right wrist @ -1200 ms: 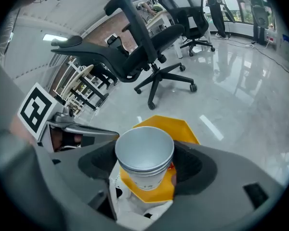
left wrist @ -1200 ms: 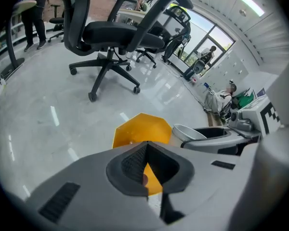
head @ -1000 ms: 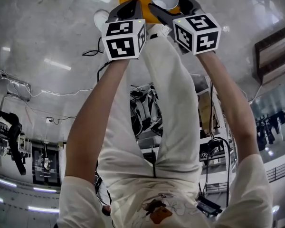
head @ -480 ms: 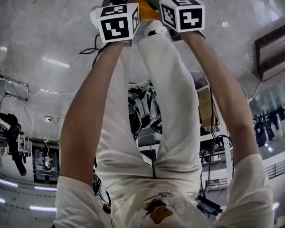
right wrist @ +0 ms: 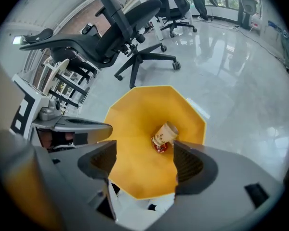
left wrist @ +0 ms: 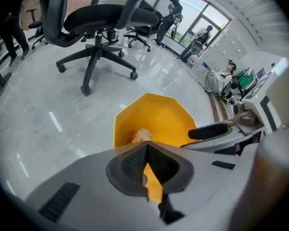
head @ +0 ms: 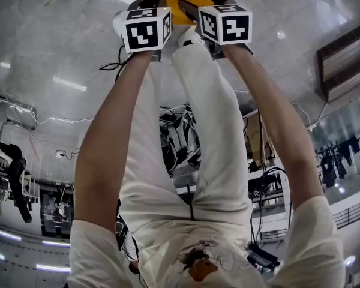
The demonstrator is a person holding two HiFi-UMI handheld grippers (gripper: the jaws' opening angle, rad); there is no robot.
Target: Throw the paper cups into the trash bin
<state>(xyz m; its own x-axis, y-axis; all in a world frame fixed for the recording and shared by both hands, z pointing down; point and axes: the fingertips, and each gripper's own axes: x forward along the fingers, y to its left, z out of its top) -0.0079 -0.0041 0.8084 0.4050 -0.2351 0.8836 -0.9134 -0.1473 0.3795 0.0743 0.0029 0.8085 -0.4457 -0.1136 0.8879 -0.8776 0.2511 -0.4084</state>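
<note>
**Cup (right wrist: 164, 135) lies in the bin (right wrist: 135, 109)**

The right gripper (right wrist: 144, 160) has its fingers wide apart, with nothing between them. The left gripper (left wrist: 147, 147) has its fingers pressed together at the tips, also empty. Both hang side by side over the yellow bin, where the cup rests on its side. Office chairs (right wrist: 130, 32) stand beyond on the glossy floor (right wrist: 241, 81).

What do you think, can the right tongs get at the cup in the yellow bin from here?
Probably yes. The right tongs are open directly above the bin, and the cup lies on its side inside with nothing covering it. How deep it sits is hard to tell.
</note>
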